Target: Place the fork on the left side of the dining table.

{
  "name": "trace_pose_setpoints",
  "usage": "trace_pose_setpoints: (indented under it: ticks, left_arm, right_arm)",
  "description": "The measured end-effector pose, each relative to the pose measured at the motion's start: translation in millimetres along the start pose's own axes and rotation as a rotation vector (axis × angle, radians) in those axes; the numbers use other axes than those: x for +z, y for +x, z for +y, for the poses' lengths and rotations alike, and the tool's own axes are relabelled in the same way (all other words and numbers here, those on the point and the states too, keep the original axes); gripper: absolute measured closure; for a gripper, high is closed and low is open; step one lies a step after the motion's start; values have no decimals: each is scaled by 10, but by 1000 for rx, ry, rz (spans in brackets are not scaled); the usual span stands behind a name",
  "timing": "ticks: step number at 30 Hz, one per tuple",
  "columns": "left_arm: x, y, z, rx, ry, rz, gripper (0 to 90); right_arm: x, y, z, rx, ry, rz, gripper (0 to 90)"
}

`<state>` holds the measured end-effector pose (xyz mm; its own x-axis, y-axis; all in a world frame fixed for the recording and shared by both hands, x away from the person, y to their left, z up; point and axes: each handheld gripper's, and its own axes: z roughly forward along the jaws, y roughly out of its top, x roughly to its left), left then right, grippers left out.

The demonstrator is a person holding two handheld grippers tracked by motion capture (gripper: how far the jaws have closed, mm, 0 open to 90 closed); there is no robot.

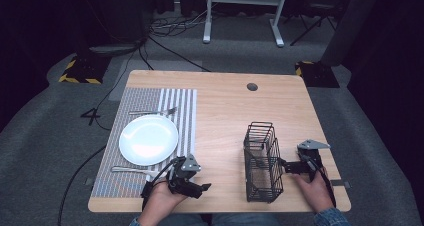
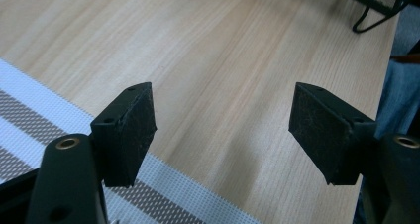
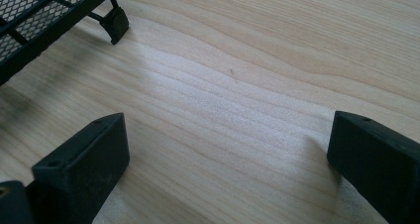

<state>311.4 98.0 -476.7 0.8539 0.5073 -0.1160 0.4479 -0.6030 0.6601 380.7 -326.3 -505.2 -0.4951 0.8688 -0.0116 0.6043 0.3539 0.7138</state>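
Note:
A white plate [image 1: 148,138] lies on a striped grey-and-white placemat [image 1: 182,111] on the left half of the wooden table [image 1: 225,111]. A fork [image 1: 152,111] rests beyond the plate, and another silver utensil [image 1: 131,170] lies on its near side. A black wire basket [image 1: 262,161] stands empty at the right front. My left gripper [image 1: 202,188] [image 2: 223,110] hovers open by the placemat's near right corner, holding nothing. My right gripper [image 1: 284,166] [image 3: 228,135] is open just to the right of the basket, its jaws pointing at the basket's side with bare wood between them.
The placemat's edge [image 2: 163,194] runs under the left jaw in the left gripper view. A basket foot [image 3: 115,23] stands apart from the right jaws. A round cable hole [image 1: 252,86] sits at the table's far side. Bare wood lies between placemat and basket.

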Motion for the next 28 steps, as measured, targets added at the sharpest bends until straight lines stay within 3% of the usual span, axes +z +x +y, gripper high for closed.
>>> trace_pose_setpoints:
  ticks: [10,14,16,17,18,23,28]
  left_arm:
    - [132,-75,4,64,43,34,235]
    - [245,-114,-20,103,60,84,174]
    - [269,-115,-26,87,45,93,124]
    - [298,-97,-31,52,34,75,115]
    - [312,-89,-33,47,24,80,104]
    - [352,-82,-39,36,16,82,4]
    - [358,-89,-33,31,19,88,1]
  right_arm:
    - [0,0,0,0,0,0,25]
    - [0,0,0,0,0,0,25]
    - [0,0,0,0,0,0,25]
    - [0,0,0,0,0,0,25]
    - [0,0,0,0,0,0,25]
    - [1,1,0,1,1,-3,22]
    - [-2,18,-4,23,8,-29,3]
